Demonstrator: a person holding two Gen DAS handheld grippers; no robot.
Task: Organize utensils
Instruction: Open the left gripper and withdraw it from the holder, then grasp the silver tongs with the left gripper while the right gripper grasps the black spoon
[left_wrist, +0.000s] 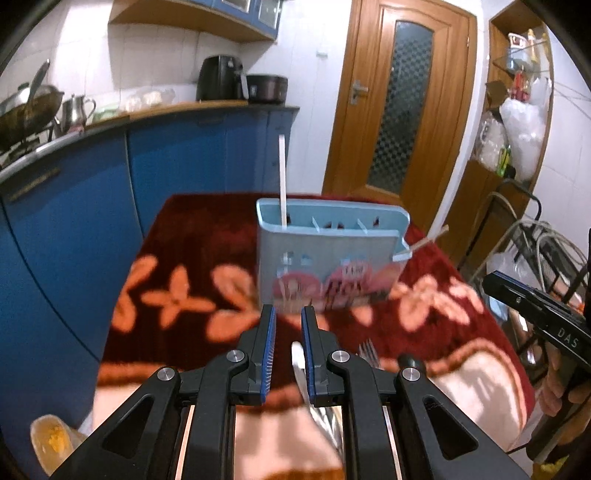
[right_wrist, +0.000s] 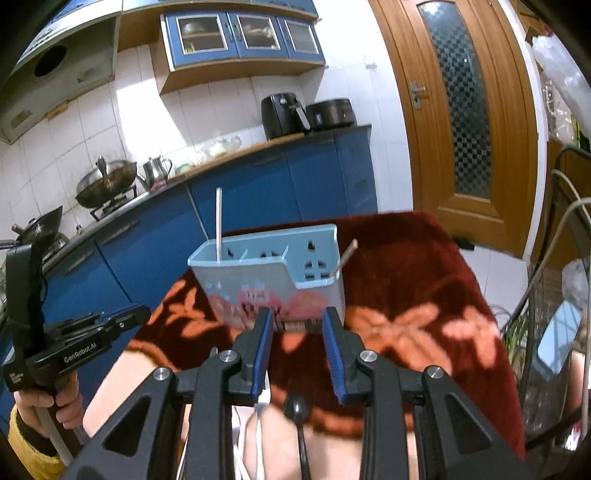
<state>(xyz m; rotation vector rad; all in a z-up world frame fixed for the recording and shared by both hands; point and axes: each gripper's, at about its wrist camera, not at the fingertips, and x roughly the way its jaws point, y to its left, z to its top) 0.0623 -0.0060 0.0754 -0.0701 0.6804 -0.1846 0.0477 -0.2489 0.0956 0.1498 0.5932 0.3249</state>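
Note:
A light blue utensil holder stands on the red flowered cloth. A white straw-like stick stands upright in its left compartment, and a wooden stick leans out of its right end pocket. My left gripper is open and empty above the cloth, short of the holder. Under it lie a white spoon, a fork and a black utensil tip. My right gripper is open and empty, over a black spoon.
The table's cloth ends at the front with a pale border. Blue kitchen cabinets run along the left. A wooden door stands behind, and a wire rack with cables is at the right.

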